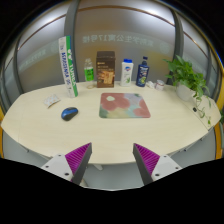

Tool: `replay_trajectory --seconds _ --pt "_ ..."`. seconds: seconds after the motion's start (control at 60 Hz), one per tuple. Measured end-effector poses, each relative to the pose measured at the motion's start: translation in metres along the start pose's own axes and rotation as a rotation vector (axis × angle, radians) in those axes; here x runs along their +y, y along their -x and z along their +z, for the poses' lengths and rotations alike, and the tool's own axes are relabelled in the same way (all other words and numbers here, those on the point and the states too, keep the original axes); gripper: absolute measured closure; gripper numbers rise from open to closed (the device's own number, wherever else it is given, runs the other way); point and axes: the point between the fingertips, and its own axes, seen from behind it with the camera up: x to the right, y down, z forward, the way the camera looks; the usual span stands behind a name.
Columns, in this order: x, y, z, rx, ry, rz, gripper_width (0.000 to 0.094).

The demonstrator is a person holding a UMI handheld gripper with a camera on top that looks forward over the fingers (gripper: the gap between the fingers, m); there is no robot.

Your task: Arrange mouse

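Observation:
A dark blue mouse (69, 113) lies on the pale table (110, 130), to the left of a patterned mouse mat (124, 104). The mouse is apart from the mat. My gripper (112, 158) is held well back from both, above the table's near edge. Its two fingers with magenta pads (76, 157) stand wide apart with nothing between them.
Along the table's far side stand a green and white box (68, 69), a small bottle (88, 72), a brown box (106, 66), a white bottle (127, 71) and a dark bottle (144, 71). A potted plant (187, 75) stands at the right. A small white item (52, 101) lies left.

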Motion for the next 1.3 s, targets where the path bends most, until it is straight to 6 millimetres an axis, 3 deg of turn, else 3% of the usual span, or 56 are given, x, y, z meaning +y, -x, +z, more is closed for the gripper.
replay_trajectory --seconds 0.217,0.317,0.4,0.533,0.583,0.7,0.8,0.883,0.933,1.183,1.233,1.3 --pt "-0.018 0.146 0.070 -0.137 -0.064 -0.039 0.0084" --pt "-0.031 0.191 0.108 -0.162 -0.068 -0.051 0.0086" --pt "-0.042 0.215 0.140 -0.174 -0.063 -0.054 0.0088" --pt "-0.049 0.224 0.190 -0.133 -0.019 -0.051 0.0084" --pt "-0.066 0.226 0.202 -0.127 -0.046 -0.054 0.0097" --pt "-0.080 0.234 0.216 -0.131 -0.033 -0.033 0.0104" --pt "-0.090 0.241 0.226 -0.135 -0.037 -0.043 0.0200" --pt "-0.092 0.239 0.233 -0.102 -0.041 -0.082 0.0345" --pt "-0.093 0.245 0.234 -0.117 -0.047 -0.091 0.0426" --pt "-0.101 0.248 0.228 -0.171 -0.049 -0.131 0.0573" --pt "-0.115 0.247 0.216 -0.199 -0.075 -0.133 0.0570" --pt "-0.152 0.241 0.186 -0.246 -0.149 -0.127 0.0569"
